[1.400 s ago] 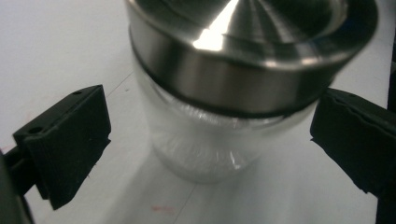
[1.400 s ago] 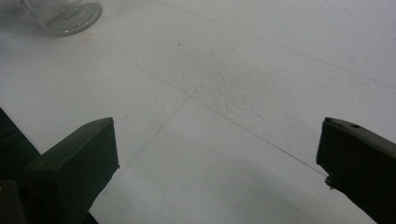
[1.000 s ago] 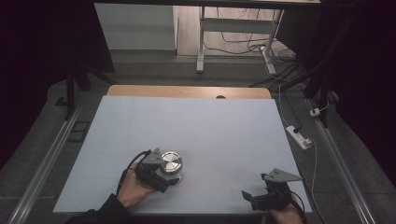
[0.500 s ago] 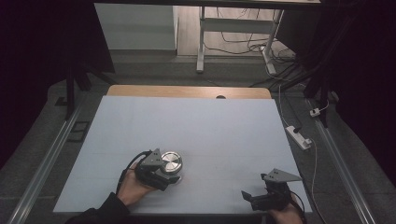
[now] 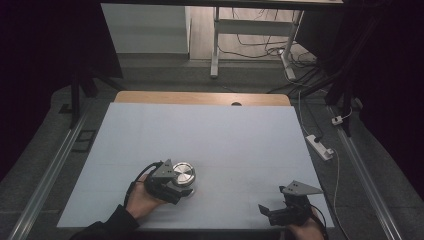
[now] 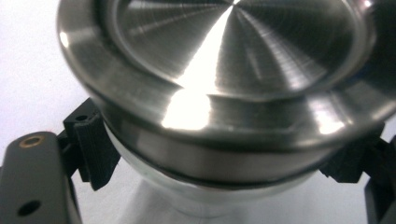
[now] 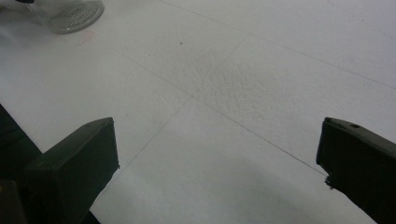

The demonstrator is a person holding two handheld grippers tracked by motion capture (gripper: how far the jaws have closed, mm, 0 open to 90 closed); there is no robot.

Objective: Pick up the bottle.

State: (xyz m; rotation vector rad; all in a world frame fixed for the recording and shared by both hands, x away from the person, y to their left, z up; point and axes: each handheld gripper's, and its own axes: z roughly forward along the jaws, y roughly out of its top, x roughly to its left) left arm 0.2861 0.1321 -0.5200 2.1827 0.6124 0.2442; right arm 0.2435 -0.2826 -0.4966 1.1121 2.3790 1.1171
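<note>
A clear glass jar with a shiny steel lid stands on the white tabletop, near its front left. My left gripper reaches it from the left, held by a hand. In the left gripper view the lid looms large, and my left gripper has its black pads pressed on the glass neck just under the lid. Its jaws have just been closing, with the jar between them. My right gripper rests at the front right, open over bare tabletop. The jar's glass base lies far off.
A wooden strip runs along the table's far edge. A white power strip and cables lie on the floor at the right. A metal rail runs along the left. Desk legs stand beyond the table.
</note>
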